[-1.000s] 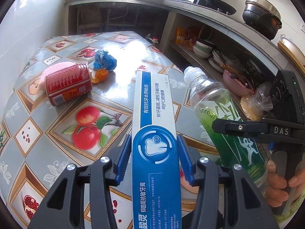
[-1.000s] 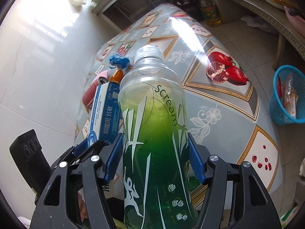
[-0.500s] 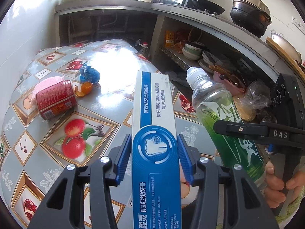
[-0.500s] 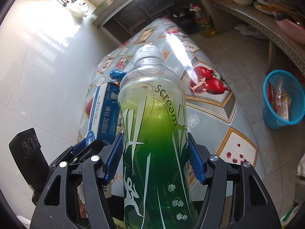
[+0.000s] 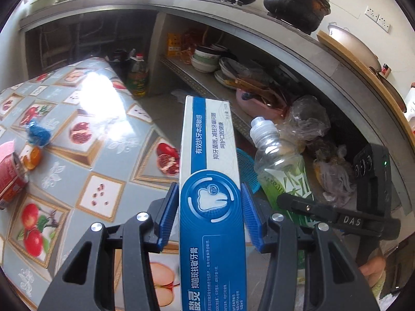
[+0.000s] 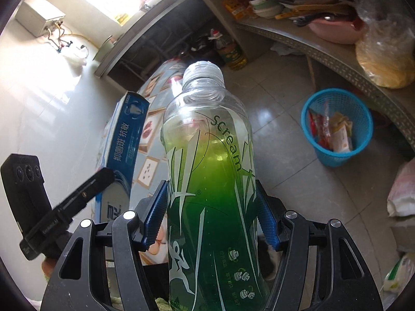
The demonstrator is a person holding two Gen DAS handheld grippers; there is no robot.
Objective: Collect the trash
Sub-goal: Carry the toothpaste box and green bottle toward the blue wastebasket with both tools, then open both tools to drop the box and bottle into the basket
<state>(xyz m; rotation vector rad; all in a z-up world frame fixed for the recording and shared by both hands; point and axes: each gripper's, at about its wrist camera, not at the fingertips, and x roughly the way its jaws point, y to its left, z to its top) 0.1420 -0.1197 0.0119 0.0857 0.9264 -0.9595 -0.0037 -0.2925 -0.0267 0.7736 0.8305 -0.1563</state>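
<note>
Green-labelled plastic bottle point(image 6: 210, 181) (capped, clear near the neck) sits clamped in the right tongs point(image 6: 211, 217); the left tongs point(image 5: 210, 217) grip a blue-and-white toothpaste box point(image 5: 211, 181).

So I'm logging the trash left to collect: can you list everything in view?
Toothpaste box: 1, blue and white, in left gripper.
Drink bottle: 1, green, capped, in right gripper.
Waste basket: 1, blue, on floor, holding wrappers.
Can: 1, red, lying on table.
Wrapper: 1, blue, crumpled, on table.
Orange peel: orange, beside can.
Oil bottle: 1, yellowish, on floor.
Basin: 1, pink, on shelf.
Left gripper: shut.
Right gripper: shut.
</note>
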